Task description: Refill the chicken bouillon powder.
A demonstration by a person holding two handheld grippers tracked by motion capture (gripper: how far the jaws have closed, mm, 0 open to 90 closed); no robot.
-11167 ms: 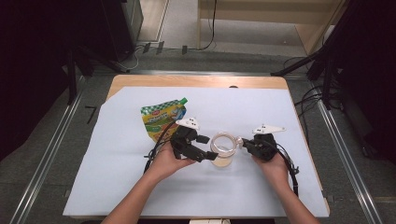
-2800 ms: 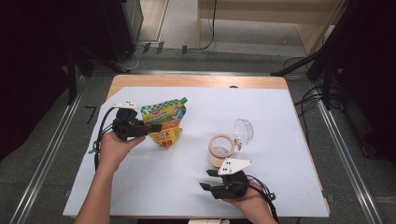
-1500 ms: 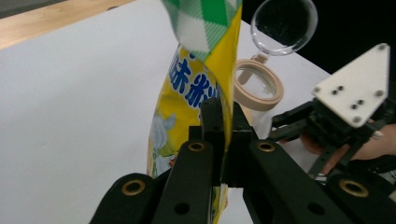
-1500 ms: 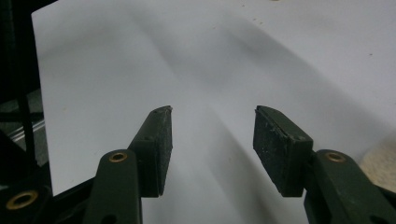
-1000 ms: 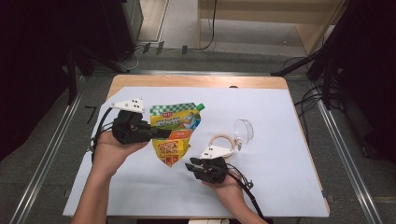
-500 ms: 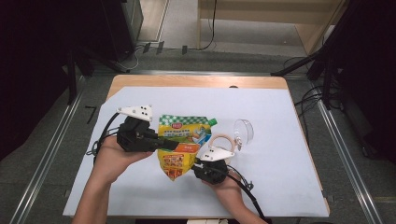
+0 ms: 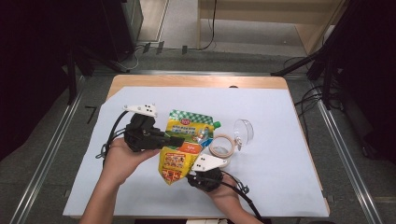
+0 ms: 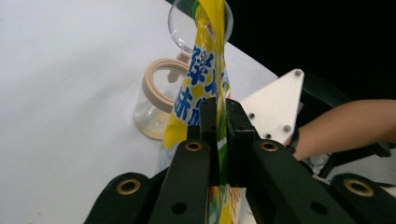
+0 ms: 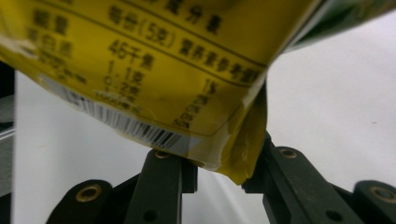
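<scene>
Now the left gripper is clamped on the side of the yellow pouch, held above the white sheet. The right gripper sits part-closed around its bottom corner; grip unclear. Next, probably, steady it toward the jar, keeping both holds firm.

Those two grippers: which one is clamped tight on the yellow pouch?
The left gripper: its jaws pinch the pouch flat, while the right gripper stands wider.

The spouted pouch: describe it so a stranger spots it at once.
On the white table cover, look mid-table between the two hands. The left gripper pinches the pouch. It alone is yellow and green, printed; the tape roll and clear cup beside it are plain.
</scene>
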